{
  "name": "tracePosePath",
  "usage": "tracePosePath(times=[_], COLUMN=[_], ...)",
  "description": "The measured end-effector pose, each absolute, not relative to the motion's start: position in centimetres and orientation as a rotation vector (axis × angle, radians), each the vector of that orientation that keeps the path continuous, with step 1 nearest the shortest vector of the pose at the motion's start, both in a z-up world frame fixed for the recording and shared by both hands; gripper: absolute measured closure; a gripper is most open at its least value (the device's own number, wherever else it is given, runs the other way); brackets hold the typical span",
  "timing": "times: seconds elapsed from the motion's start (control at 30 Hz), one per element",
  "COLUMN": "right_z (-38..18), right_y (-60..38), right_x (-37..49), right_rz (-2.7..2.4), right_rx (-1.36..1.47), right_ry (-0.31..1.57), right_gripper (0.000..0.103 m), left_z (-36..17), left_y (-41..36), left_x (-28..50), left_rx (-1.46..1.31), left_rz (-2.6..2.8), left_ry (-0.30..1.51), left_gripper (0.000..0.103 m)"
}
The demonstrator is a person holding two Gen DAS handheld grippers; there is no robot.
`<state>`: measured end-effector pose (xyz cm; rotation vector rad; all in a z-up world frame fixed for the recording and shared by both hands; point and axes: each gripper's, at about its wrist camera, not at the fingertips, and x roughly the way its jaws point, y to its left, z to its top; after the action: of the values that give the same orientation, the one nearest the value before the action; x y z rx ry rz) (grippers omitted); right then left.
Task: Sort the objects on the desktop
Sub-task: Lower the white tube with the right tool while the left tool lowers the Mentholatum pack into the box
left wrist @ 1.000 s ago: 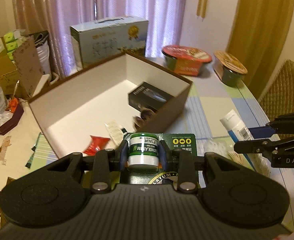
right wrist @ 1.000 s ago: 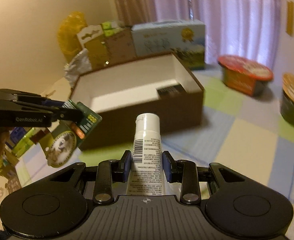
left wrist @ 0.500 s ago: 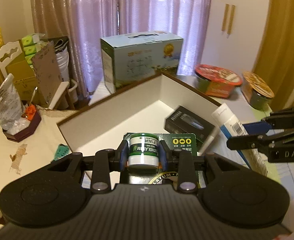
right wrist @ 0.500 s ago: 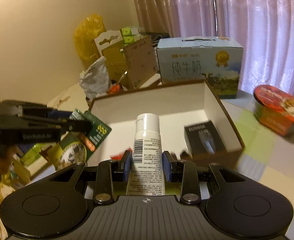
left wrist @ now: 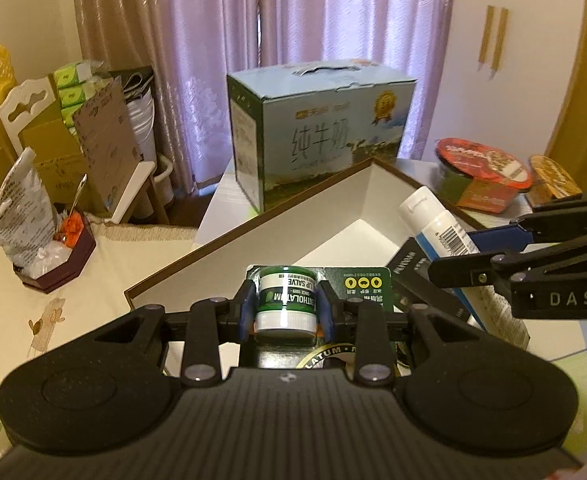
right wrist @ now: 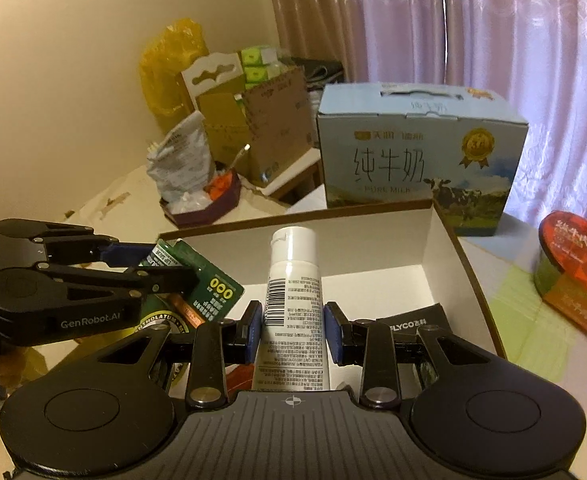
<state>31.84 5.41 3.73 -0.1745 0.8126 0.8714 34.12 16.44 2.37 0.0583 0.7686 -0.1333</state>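
The left hand-held gripper pinches a green lip salve pack over the near edge of the open brown box. The right hand-held gripper clamps a white tube (cap forward) above the box interior. Beyond stands a milk carton.

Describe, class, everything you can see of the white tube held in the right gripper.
The white tube looks like soft plastic, with a white cap at the far end and a barcode and fine print down its body. The right gripper is shut on its middle, blue pads pressing both sides. It points away from the camera, over the open brown box. Its lower end is hidden.
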Motion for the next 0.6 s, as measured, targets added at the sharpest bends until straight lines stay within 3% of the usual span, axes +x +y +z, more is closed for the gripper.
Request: tracePosePath(times=[0.6], right_z=[-3.9], right_y=[11.1], right_x=[39.1], right_rz=[0.842], right_rx=[-0.283], right_ry=[0.972], right_gripper=[0.073], left_z=[-4.4], left_y=[18.5], left_x=[41.1], left_rx=[-0.08], left_rz=[0.076], left_ry=[0.972], left_gripper=[0.076])
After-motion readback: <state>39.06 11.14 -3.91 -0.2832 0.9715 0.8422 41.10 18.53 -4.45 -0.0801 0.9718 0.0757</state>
